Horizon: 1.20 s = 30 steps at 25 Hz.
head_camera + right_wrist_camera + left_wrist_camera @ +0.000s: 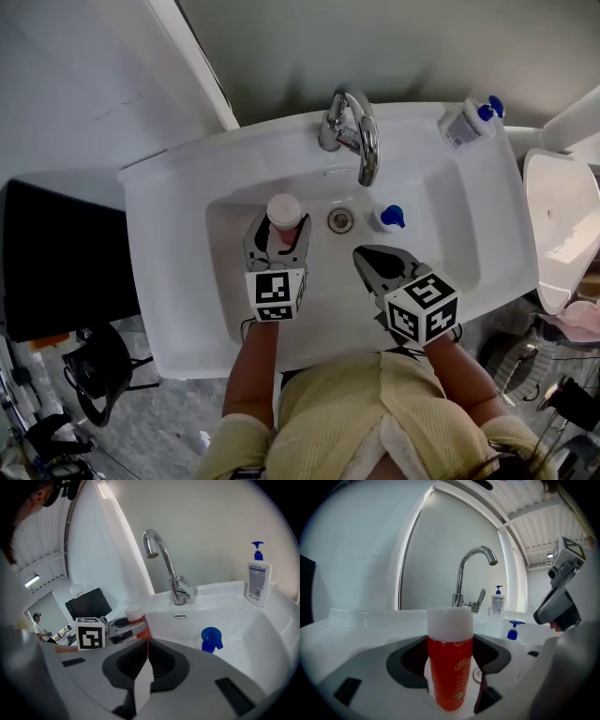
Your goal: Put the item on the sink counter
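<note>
A red bottle (450,672) with a white cap (450,623) is held upright by the left gripper (279,231). Its fingers (407,663) are closed narrowly on the red body, one pad against each side, and the cap is left standing clear above them. The bottle is seated right at the fingertips rather than deep in the jaws. It is placed inside the basin (441,246) of the sink (169,281), in the basin's left half, just left of the drain (340,220) and nearer the basin's back wall than its front edge. Whether its base is resting on the basin floor cannot be told.

The right gripper (367,257) is held over the basin's front middle, near the left one but apart from it. Its jaws are pressed together with nothing between them — only a thin seam is seen in the right gripper view.

A small blue-capped bottle (389,217) is seen in the basin just right of the drain, below the spout of the faucet (361,131), which is mounted at the middle of the sink's back edge. A pump bottle (469,120) is set on the counter at the back right corner.
</note>
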### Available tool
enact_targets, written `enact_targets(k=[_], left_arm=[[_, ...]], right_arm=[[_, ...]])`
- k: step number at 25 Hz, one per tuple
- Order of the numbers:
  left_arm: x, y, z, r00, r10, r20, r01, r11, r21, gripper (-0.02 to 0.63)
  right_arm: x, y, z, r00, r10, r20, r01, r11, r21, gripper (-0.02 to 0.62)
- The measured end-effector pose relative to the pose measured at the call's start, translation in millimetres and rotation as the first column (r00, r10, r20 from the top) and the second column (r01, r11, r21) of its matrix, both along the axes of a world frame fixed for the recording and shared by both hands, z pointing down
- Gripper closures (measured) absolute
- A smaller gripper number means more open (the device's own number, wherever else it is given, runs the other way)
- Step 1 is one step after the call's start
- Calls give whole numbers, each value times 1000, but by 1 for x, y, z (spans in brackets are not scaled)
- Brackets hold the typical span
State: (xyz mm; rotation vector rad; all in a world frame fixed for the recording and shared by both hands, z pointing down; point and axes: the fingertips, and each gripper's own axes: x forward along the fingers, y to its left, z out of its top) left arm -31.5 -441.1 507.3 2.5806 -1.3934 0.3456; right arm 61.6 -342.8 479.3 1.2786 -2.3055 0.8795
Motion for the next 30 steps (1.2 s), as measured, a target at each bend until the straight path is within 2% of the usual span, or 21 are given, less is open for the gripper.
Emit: enact_targets(k=[8,30], left_arm=[[4,2,-1,999,29,29,-30,999,31,290],[6,23,4,989,85,120,-88,996,17,288]], right_arm=[[-1,2,3,1000,-8,2,8,1000,-7,569],[-11,11,0,1000,-13,5,13,1000,3,569]])
